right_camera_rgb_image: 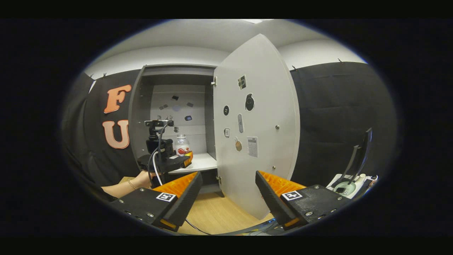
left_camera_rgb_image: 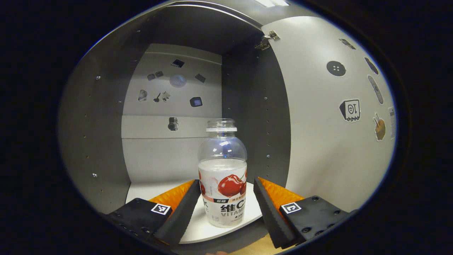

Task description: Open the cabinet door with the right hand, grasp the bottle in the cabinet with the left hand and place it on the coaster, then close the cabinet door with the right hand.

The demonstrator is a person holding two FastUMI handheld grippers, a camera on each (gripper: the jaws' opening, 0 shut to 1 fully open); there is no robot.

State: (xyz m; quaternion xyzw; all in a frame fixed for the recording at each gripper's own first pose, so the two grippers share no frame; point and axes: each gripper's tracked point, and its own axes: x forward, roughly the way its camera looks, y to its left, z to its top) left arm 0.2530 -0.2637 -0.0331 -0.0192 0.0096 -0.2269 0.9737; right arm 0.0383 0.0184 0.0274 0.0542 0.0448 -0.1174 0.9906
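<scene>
Fingers of the left gripper (left_camera_rgb_image: 226, 203) spread wide either side of the bottle (left_camera_rgb_image: 223, 173), not pressing it; small gaps visible on both sides. Bottle upright, uncapped, on the white shelf (left_camera_rgb_image: 198, 230) inside the cabinet (left_camera_rgb_image: 99, 124), near the front edge; cherry picture on its label. Cabinet door (left_camera_rgb_image: 329, 141) swung open at right, stickers on its inner face. Right gripper (right_camera_rgb_image: 228, 193) fingers spread too, holding nothing, set back from the cabinet over the wooden table (right_camera_rgb_image: 216, 216); from there the left gripper (right_camera_rgb_image: 177, 161) sits at the shelf with the bottle (right_camera_rgb_image: 181, 145) just ahead; a hand (right_camera_rgb_image: 139, 180) holds it.
</scene>
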